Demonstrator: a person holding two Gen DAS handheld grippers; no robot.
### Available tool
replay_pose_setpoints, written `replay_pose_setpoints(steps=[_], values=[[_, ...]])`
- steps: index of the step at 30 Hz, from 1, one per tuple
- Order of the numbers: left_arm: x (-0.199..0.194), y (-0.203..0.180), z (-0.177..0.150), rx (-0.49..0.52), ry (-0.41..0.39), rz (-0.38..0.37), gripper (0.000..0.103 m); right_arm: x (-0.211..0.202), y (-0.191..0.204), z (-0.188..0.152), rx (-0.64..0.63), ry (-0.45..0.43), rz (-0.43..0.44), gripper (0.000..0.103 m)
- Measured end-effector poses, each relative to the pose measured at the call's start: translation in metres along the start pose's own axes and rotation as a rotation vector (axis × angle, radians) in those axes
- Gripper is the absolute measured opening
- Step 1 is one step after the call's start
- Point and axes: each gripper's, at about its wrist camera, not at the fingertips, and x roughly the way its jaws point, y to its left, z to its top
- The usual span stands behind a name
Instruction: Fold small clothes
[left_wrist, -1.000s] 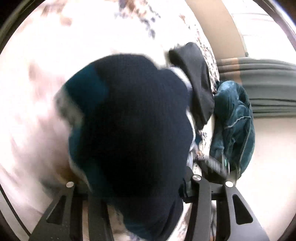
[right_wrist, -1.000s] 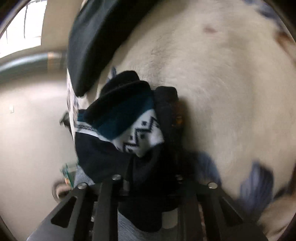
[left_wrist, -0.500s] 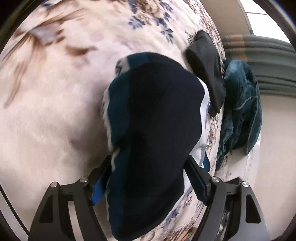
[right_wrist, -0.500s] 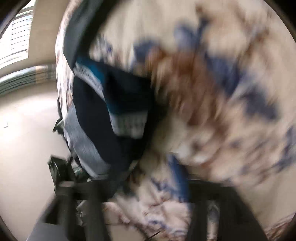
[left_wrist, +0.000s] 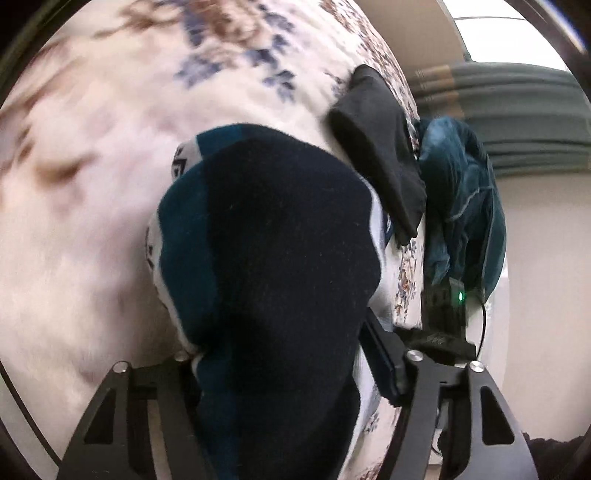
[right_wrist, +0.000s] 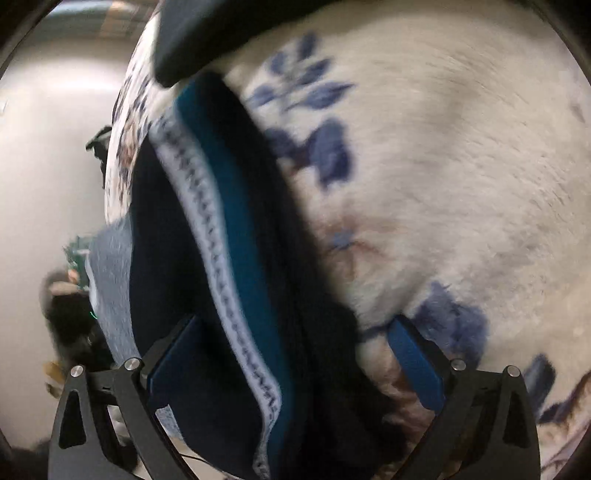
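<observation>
Biggest thing in sight is the bed, spread with a cream floral blanket, fuzzy white with blue and brown blooms. At the bed's far edge a teal garment hangs down in a crumpled heap, and just beside it on the blanket lies a black cloth, flat and apart from the action. Now the main piece: the navy sweater, with its teal band and white zigzag trim, lies bunched on the blanket near that same edge. The left claw has its jaws apart, one either side of the navy knit, the cloth bulging up between them. From the other side, the right claw stands wide apart too, blue pads showing, the sweater's folded edge running between the fingers, not pinched.
</observation>
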Motion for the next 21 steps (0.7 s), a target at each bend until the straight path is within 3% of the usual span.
replay_pose_setpoints(steps=[1, 2, 4, 6, 7, 9, 10, 12, 15, 17, 21], values=[[-0.001, -0.003, 0.004, 0.021, 0.008, 0.008, 0.059, -0.002, -0.006, -0.005, 0.05, -0.004, 0.034, 0.024], [-0.003, -0.009, 0.011, 0.058, 0.013, 0.028, 0.059, -0.006, -0.015, -0.018, 0.15, -0.021, 0.14, 0.021], [-0.007, -0.011, 0.02, 0.114, 0.03, 0.073, 0.06, -0.012, -0.014, -0.042, 0.205, -0.037, 0.224, 0.019], [-0.007, -0.004, 0.024, 0.116, 0.073, 0.118, 0.065, -0.01, -0.003, -0.07, 0.199, 0.007, 0.247, 0.019], [-0.009, 0.0, 0.022, 0.099, 0.103, 0.119, 0.066, -0.005, -0.001, -0.079, 0.18, 0.036, 0.177, 0.019], [-0.017, -0.001, 0.014, 0.097, 0.125, 0.115, 0.066, -0.002, -0.007, -0.089, 0.186, 0.038, -0.007, 0.034], [-0.025, -0.005, 0.008, 0.106, 0.126, 0.125, 0.066, -0.004, -0.013, -0.09, 0.211, 0.027, -0.054, 0.045], [-0.036, -0.01, 0.004, 0.115, 0.117, 0.147, 0.066, -0.016, -0.019, -0.089, 0.263, -0.017, -0.098, 0.046], [-0.051, -0.017, 0.01, 0.118, 0.084, 0.189, 0.066, -0.059, -0.008, -0.076, 0.227, -0.175, -0.19, 0.047], [-0.058, -0.016, 0.018, 0.125, 0.047, 0.218, 0.066, -0.074, 0.01, -0.059, 0.168, -0.233, -0.223, 0.056], [-0.046, -0.003, 0.044, 0.072, 0.026, 0.208, 0.066, -0.064, 0.032, -0.01, 0.088, -0.257, -0.265, 0.059]])
